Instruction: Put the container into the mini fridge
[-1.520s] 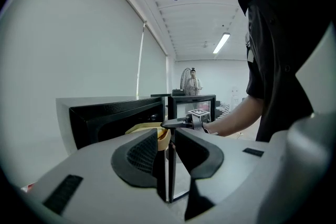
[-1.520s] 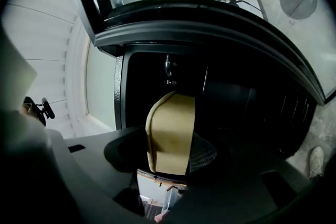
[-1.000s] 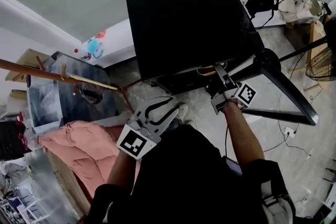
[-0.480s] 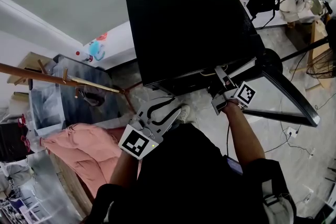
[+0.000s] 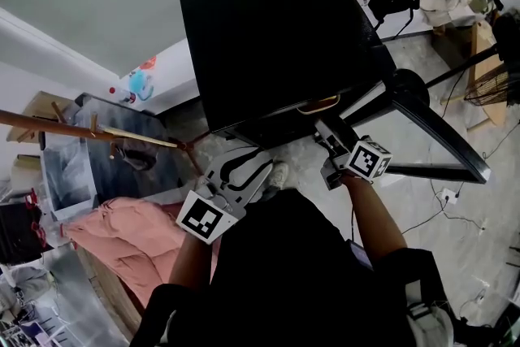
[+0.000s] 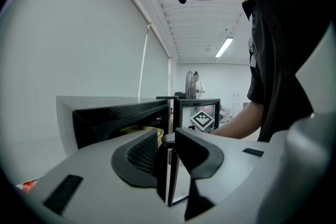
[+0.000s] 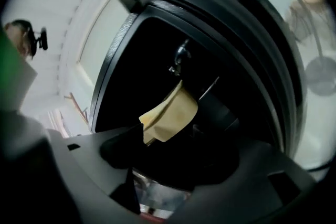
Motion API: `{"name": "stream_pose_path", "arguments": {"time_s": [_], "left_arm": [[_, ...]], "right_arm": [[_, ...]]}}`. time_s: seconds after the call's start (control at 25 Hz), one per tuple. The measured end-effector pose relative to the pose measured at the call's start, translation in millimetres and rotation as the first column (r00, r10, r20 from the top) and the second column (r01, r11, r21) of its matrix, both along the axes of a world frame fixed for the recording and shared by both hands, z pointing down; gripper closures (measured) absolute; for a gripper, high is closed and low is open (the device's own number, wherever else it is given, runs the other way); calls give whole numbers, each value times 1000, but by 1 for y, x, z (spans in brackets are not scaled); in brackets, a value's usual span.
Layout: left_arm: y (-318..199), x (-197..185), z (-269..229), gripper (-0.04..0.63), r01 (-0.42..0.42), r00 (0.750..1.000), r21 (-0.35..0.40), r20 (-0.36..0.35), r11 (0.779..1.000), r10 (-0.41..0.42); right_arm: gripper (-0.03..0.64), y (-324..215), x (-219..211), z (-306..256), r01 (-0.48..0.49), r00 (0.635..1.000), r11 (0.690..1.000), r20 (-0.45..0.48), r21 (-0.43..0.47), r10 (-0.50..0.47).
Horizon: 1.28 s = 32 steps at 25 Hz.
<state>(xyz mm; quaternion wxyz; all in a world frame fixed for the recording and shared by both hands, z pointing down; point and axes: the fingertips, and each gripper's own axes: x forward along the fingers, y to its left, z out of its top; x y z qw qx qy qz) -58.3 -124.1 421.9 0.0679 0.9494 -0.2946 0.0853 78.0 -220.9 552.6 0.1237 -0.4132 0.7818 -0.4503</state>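
Inside the mini fridge (image 5: 276, 36): yellow container (image 7: 169, 112), at the right tool (image 5: 323, 128) tips, jaws just opened wide, pads clear of it. Left tool (image 5: 258, 165) back by the body, jaws slightly apart, empty.

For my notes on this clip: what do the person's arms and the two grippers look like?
Both are chunky moulded handheld tools with two curved jaws faced in black pads. The left gripper is pale grey; the right gripper looks darker grey. Each carries a white cube with black square markers. The person wears a black short-sleeved top.
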Motion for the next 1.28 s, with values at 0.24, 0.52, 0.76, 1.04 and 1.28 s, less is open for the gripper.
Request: {"name": "stream_pose_path", "arguments": {"time_s": [0.24,0.52,0.76,1.04,1.28], "left_arm": [[-4,5,-10,480,-19,996,-25,-90,1000,17],[-6,3,-18,480,-12,995,-12,-96,1000,11],[-8,-7,-18,480,15,995,-17,-95,1000,-17],[-10,-17,-19,480,53,994,-21,-97,998,-55],[-12,-25,-18,480,73,990,-31,-115,997,-76]], "right_arm": [[436,3,9,-11,-43,981,995,-187,90,59],[486,-12,6,-14,-48,973,994,-221,98,69],[494,-35,0,-13,-54,969,994,-234,95,75],[500,-56,-5,-12,-51,970,995,-234,83,69],[499,-52,-6,-14,-37,963,995,-264,94,60]]}}
